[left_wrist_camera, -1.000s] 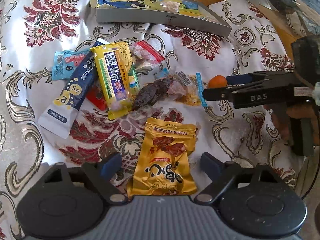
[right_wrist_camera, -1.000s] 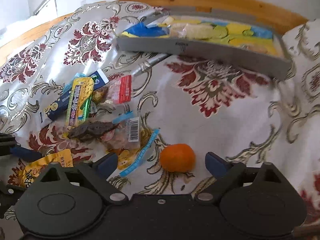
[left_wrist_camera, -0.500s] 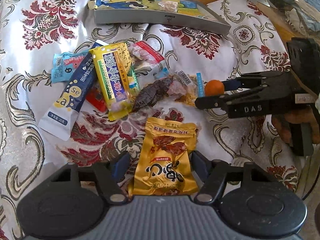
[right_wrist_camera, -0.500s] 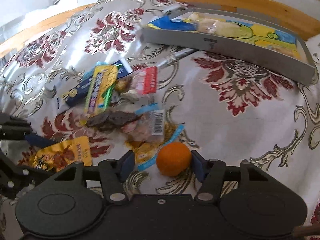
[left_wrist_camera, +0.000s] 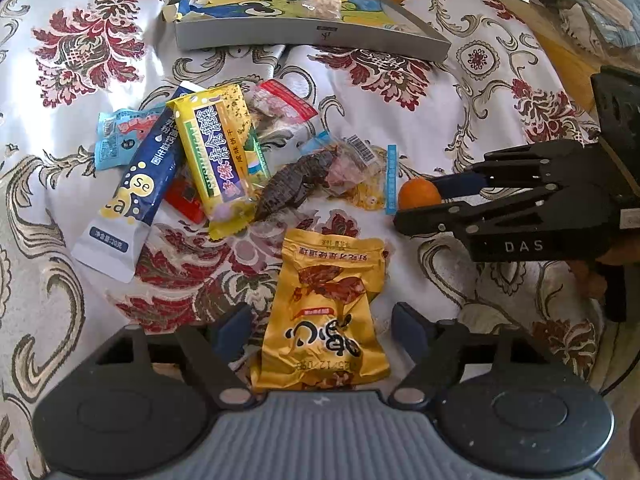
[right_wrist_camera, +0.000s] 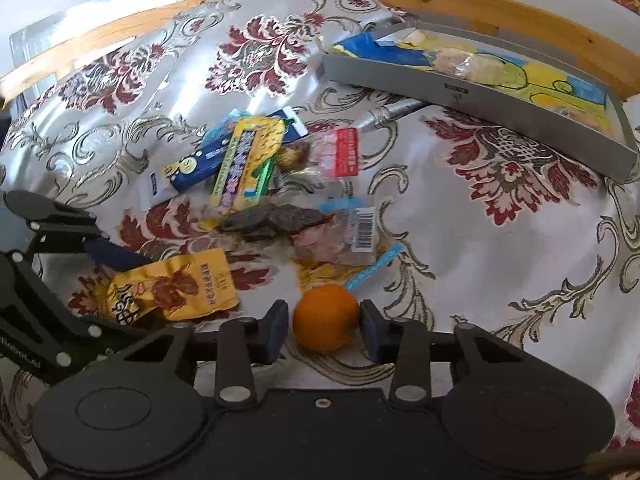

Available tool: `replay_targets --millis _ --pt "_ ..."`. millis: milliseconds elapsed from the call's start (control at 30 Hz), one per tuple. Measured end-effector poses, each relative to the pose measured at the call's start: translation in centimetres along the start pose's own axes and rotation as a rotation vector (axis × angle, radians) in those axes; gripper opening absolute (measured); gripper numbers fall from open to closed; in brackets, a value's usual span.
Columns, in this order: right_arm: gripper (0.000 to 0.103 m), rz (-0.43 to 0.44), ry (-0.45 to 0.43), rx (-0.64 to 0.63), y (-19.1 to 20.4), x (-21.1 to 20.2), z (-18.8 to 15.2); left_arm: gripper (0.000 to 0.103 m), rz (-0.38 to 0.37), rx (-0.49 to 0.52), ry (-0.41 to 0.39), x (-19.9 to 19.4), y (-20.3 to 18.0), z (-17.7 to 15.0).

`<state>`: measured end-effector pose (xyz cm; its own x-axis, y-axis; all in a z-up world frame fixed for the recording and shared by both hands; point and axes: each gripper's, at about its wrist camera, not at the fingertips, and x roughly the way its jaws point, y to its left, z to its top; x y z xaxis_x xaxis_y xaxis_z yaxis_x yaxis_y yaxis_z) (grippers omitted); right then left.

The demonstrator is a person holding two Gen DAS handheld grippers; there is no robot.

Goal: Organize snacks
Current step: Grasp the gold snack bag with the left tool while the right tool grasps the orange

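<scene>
Closing my right gripper on the small orange

The small orange point(right_wrist_camera: 326, 322) sits on the floral cloth point(right_wrist_camera: 500, 248) beside the snack pile. My right gripper point(right_wrist_camera: 325, 332) has narrowed from wide open until its blue pads point(right_wrist_camera: 276, 330) flank the fruit, not yet touching. My left gripper point(left_wrist_camera: 322, 330) has reopened astride the gold snack packet point(left_wrist_camera: 324, 312), holding nothing. The grey tray point(right_wrist_camera: 480, 100) waits behind.
</scene>
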<state>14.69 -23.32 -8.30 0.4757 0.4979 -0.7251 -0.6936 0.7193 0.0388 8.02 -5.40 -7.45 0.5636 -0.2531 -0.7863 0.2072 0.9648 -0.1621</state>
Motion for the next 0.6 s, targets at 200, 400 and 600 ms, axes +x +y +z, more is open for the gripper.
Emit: replay_targets --millis 200,400,600 --pt "0.038 -0.01 0.004 -0.033 0.75 -0.01 -0.09 0.058 0.011 -0.019 -0.004 -0.14 0.57 0.05" --pt "0.038 -0.016 0.007 -0.04 0.83 0.09 -0.13 0.056 0.012 -0.022 -0.013 -0.28 0.59 -0.05" --pt "0.038 -0.025 0.005 -0.054 0.97 0.16 -0.1 0.055 0.006 -0.041 -0.015 -0.34 0.7 -0.04"
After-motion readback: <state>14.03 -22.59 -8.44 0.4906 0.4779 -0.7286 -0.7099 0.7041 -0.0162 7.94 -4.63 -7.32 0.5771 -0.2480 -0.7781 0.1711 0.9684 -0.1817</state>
